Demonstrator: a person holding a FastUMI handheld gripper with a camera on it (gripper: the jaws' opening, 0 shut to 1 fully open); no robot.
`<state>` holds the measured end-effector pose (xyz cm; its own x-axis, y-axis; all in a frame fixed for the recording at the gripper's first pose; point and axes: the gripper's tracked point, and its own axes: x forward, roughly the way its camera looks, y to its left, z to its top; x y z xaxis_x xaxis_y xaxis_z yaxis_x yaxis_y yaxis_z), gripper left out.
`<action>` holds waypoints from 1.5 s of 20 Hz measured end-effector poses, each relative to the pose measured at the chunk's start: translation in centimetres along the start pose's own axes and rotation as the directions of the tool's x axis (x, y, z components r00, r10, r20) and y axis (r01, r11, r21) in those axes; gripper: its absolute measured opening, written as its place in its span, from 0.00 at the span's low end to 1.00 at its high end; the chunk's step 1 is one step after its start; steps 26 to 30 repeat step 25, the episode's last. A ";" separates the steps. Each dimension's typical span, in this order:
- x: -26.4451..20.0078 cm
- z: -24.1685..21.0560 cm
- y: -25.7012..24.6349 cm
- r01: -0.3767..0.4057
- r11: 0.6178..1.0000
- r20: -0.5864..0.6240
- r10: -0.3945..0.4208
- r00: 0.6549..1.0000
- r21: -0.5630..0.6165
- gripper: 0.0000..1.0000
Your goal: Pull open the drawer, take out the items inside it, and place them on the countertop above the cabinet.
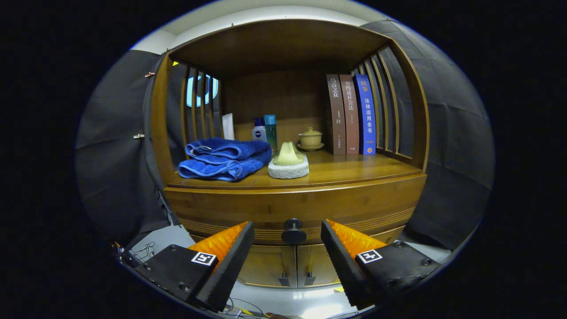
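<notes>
One wooden cabinet (292, 208), drawer (266, 212) shut, round knob (293, 230) just ahead of claw (288, 241).
Spread wide, empty, fingers either side of knob without touching; on tabletop (354, 168) above: folded blue towels (223, 160), three upright books (351, 114), sponge (288, 167), lidded cup (310, 138).

Gripper (287, 239): two wedge-shaped fingers with ridged inner faces, foam-like edge strips. Each finger's block-shaped mount carries a square fiducial marker at 12 o'clock and round screws around its corners.
</notes>
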<state>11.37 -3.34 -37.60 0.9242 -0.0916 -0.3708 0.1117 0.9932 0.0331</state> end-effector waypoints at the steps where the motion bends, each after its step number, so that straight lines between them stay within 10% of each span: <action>1: -1.2 1.0 0.2 -0.003 1.000 0.013 0.003 1.000 0.004 1.00; 13: -12.5 21.1 2.0 0.005 0.999 0.250 0.006 0.968 -0.044 0.99; 30: -17.9 25.1 3.0 -0.003 0.999 0.311 0.017 0.950 -0.046 0.99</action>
